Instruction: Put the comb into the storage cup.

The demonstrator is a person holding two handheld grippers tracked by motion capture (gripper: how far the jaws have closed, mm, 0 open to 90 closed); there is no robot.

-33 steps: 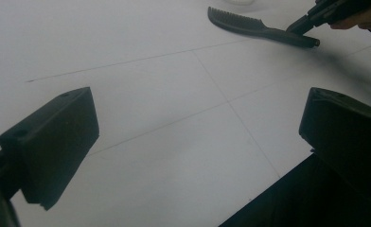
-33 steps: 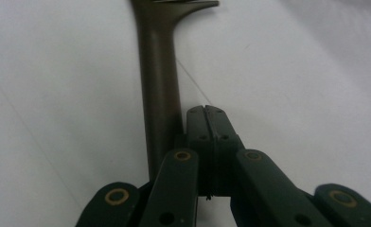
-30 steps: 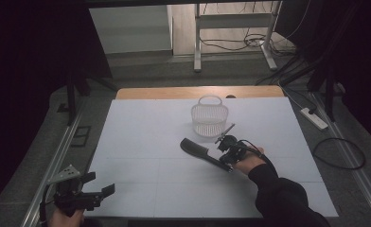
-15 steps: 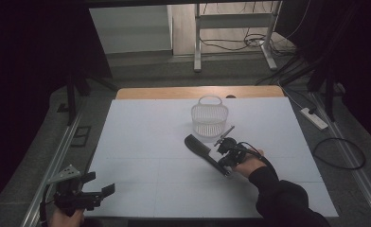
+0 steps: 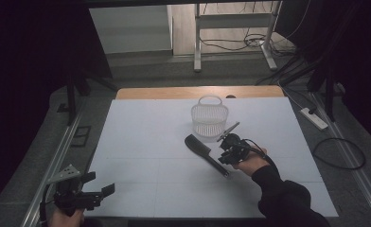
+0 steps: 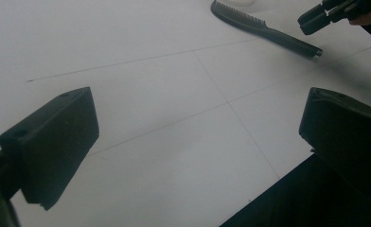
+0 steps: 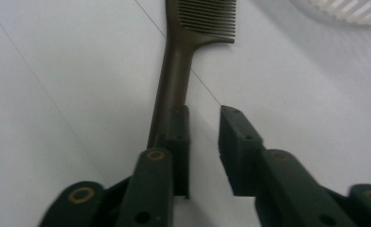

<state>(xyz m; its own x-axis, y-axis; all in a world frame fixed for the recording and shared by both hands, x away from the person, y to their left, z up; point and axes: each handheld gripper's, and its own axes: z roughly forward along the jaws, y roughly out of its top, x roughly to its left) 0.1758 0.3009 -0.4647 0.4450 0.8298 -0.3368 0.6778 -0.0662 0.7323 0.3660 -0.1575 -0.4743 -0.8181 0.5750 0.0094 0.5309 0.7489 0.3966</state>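
Black sleeve (image 5: 287, 198), black brass-riveted claw (image 7: 205, 142), trailing cable.

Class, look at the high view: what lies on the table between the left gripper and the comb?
Nothing: between the left gripper and the comb there is just bare white table.

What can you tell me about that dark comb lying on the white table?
The comb is dark, looks like plastic, with a toothed head and a long rounded handle. It lies flat on the white table, head toward the white basket, handle toward the person. The right claw has just been opening; the handle runs beside one pad, outside the gap between the pads, so it isn't gripped.
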